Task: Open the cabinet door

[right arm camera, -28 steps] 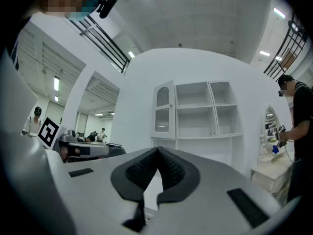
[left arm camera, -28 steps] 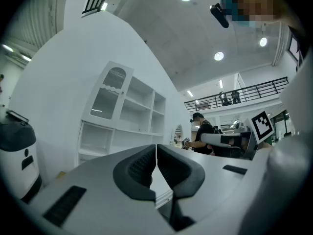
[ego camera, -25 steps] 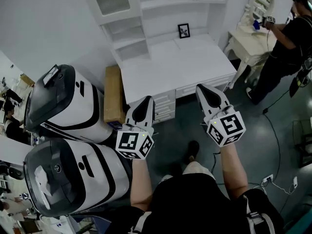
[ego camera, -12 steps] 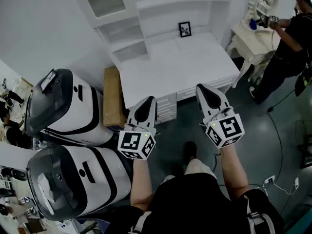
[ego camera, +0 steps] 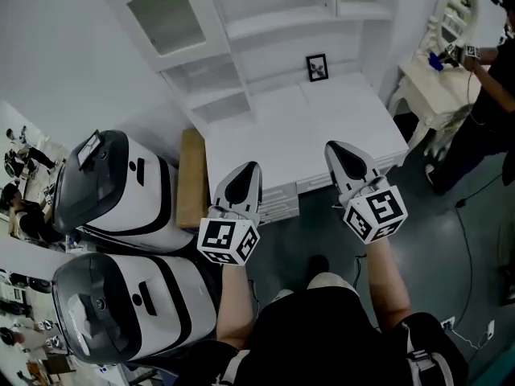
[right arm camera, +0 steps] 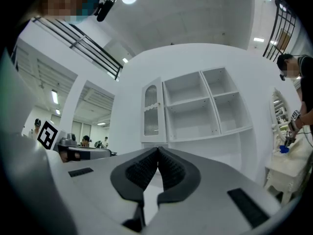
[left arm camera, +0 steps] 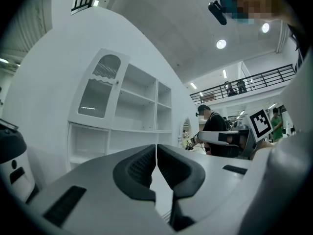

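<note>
- The step in hand, as I judge it, is the approach. Nothing is gripped yet, and the cabinet door [ego camera: 165, 14] is closed and well apart from both tools.
- The door is the tall one with an arched glass pane. It sits at the upper left of the white shelf unit [ego camera: 273, 22], which stands at the back of the desk [ego camera: 306, 127]. In both gripper views it shows ahead, left of the open shelves.
- The left gripper [ego camera: 245, 175] has its jaws pressed together with nothing between them, and its tip is near the desk's front edge.
- The right gripper [ego camera: 344, 153] is likewise closed and empty (its ribbed pads meet at the tip).
- The next move, in my view, is to reach across the desk and part one pair of jaws. They would then take the door by its handle or free edge. I cannot make out a handle from here, so finding it comes first.
- The desk top is white and nearly bare, with only a small picture frame [ego camera: 317, 67] at the back. Drawers [ego camera: 282, 199] sit below its front.
- Around the desk the floor is dark. Two white machines [ego camera: 121, 183] stand on the left and a brown box [ego camera: 191, 175] sits beside the desk. On the right a person [ego camera: 491, 87] stands at a dressing table [ego camera: 426, 79].
</note>
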